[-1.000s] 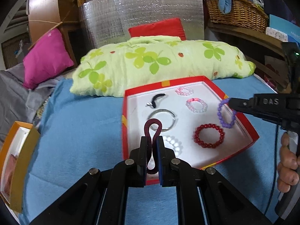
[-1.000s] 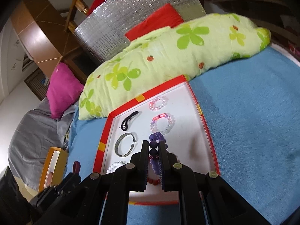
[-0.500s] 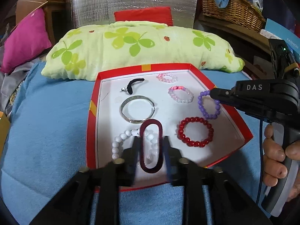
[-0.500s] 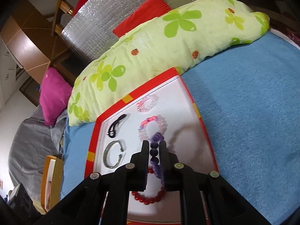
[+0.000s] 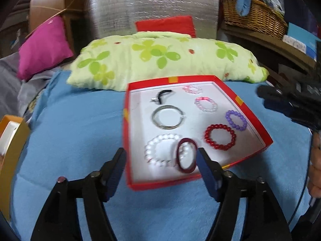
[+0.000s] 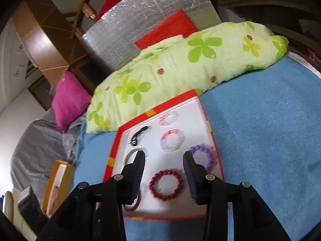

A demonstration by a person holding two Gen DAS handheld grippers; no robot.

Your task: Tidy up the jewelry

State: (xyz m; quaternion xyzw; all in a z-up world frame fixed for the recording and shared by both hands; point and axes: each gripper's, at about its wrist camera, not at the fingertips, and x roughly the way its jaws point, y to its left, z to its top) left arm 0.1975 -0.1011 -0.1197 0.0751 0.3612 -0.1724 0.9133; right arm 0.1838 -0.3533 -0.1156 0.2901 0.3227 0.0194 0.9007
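Observation:
A red box lid [image 5: 126, 140] with a white floor lies on the blue bedspread and holds several bracelets. My left gripper [image 5: 161, 159] is open and empty at its near edge. A dark red band [image 5: 187, 154] lies just ahead of it, overlapping a white bead bracelet [image 5: 160, 149]. A purple bead bracelet [image 5: 236, 120], a red bead bracelet [image 5: 220, 137], a silver bangle [image 5: 167, 117], two pink bead bracelets and a black piece [image 5: 161, 97] also lie inside. My right gripper [image 6: 164, 163] is open and empty above the lid [image 6: 112, 156], with the purple bracelet [image 6: 201, 156] and red bracelet [image 6: 166, 185] below.
A green flowered pillow [image 5: 164, 60] lies behind the lid. A magenta cushion [image 5: 43, 46] sits at the far left. An orange box [image 5: 12, 146] stands at the left edge of the bed. A wicker basket [image 5: 254, 16] sits on a shelf at the right.
Both grippers have opened. The dark red band has dropped from my left gripper into the lid, and the purple bracelet has dropped from my right gripper onto the lid's right side.

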